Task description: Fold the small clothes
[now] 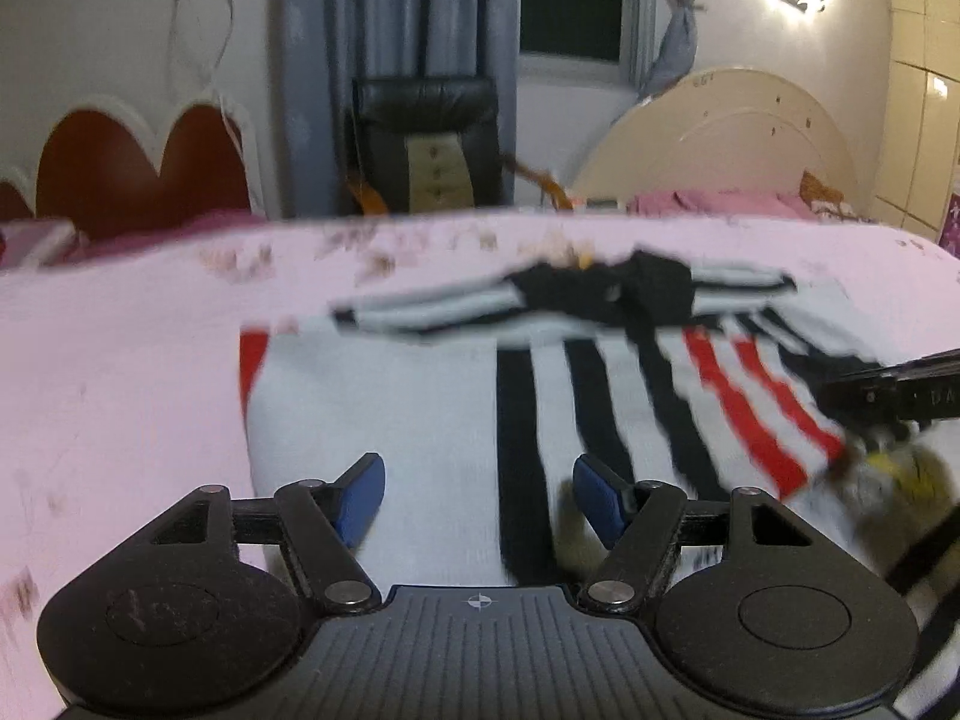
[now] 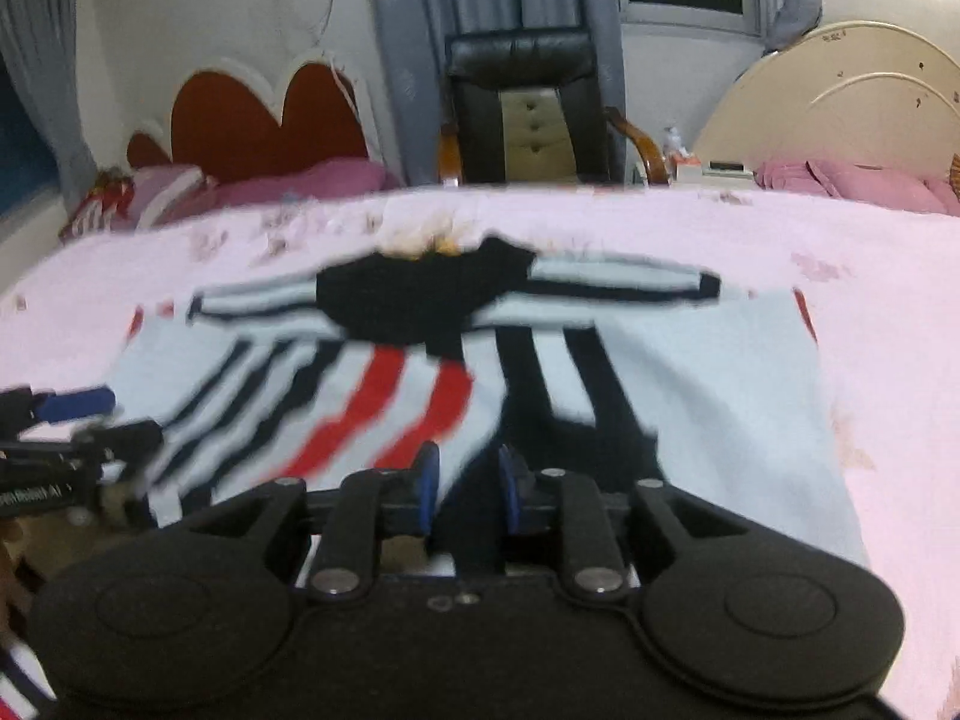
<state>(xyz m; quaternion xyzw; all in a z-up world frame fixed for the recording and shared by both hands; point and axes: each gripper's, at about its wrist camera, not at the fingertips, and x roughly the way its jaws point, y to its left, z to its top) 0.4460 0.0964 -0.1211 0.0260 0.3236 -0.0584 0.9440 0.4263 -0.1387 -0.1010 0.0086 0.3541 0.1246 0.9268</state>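
The striped sweater [image 1: 420, 420] lies flat on the pink bed [image 1: 120, 390], collar away; the left gripper [image 1: 479, 495] hovers wide-jawed over its near hem. The right gripper [image 2: 463, 489], jaws narrow, seems to pinch a hem fold, though blur hides it

Left gripper [image 1: 479, 495] — jaws apart — over striped garment [image 1: 420, 414].

Readable text is sparse, and blurred where it exists. In the right wrist view, the black plastic body of the left gripper [image 2: 36, 489] at the left frame edge carries white lettering that looks like "Robot AI", its first letters too smeared to read. In the left wrist view, the black plastic body of the right gripper [image 1: 936, 399] at the right frame edge shows pale letters starting "DA", the rest cut off by the frame.
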